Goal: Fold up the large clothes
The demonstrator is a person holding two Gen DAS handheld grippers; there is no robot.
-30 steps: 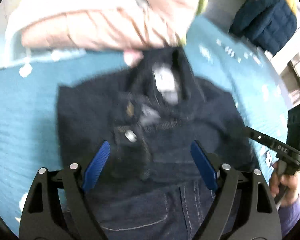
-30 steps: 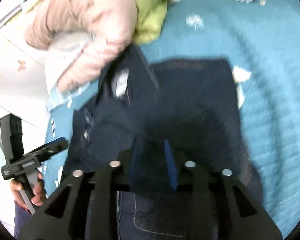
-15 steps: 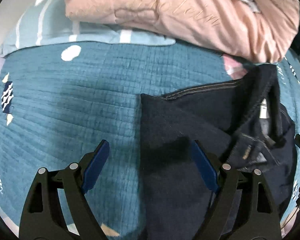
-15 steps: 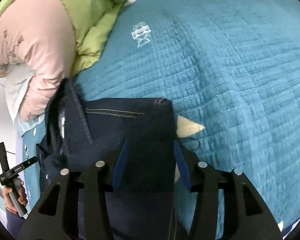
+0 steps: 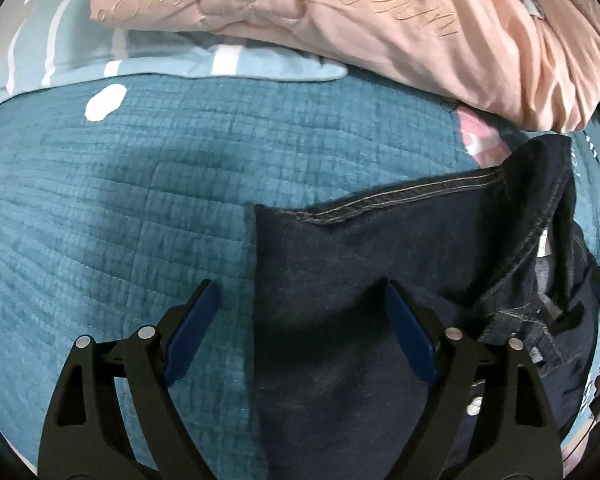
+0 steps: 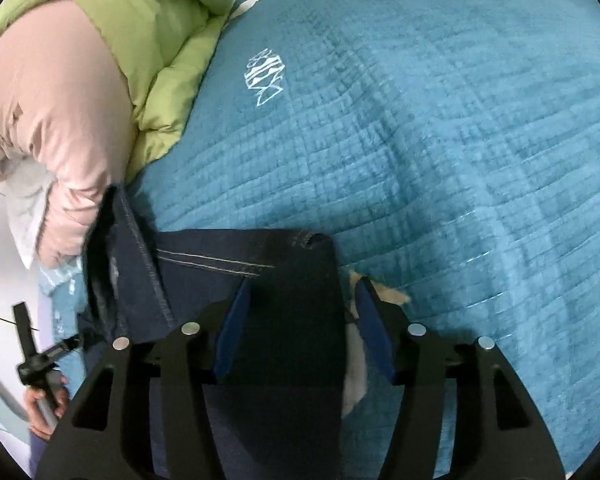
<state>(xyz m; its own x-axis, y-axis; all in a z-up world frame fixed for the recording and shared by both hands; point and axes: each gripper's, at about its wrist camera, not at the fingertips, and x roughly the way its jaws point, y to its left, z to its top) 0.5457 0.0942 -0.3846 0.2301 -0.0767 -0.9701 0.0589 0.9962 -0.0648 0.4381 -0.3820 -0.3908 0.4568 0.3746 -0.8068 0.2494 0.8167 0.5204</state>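
Dark denim jeans [image 5: 360,264] lie folded on a teal quilted bedspread [image 5: 140,200], waistband and label towards the right. My left gripper [image 5: 300,320] points down over their left edge. Its jaws are closing, with that edge between the blue pads [image 5: 188,332], which do not touch it. In the right wrist view the jeans [image 6: 292,264] end at a corner on the bedspread [image 6: 420,160]. My right gripper [image 6: 304,320] hangs over that corner. Its jaws are opening, the cloth lying between them unpinched.
A folded pink duvet [image 5: 340,20] lies on a light blue striped pillow [image 5: 140,56] just beyond the jeans. A green padded jacket [image 6: 152,40] lies beside the pink duvet [image 6: 52,120]. A hand [image 6: 44,404] grips the other tool's handle at the lower left.
Both grippers moved from over the middle of the jeans out to opposite edges and sank lower. The right jaws spread wider; the left jaws narrowed slightly.
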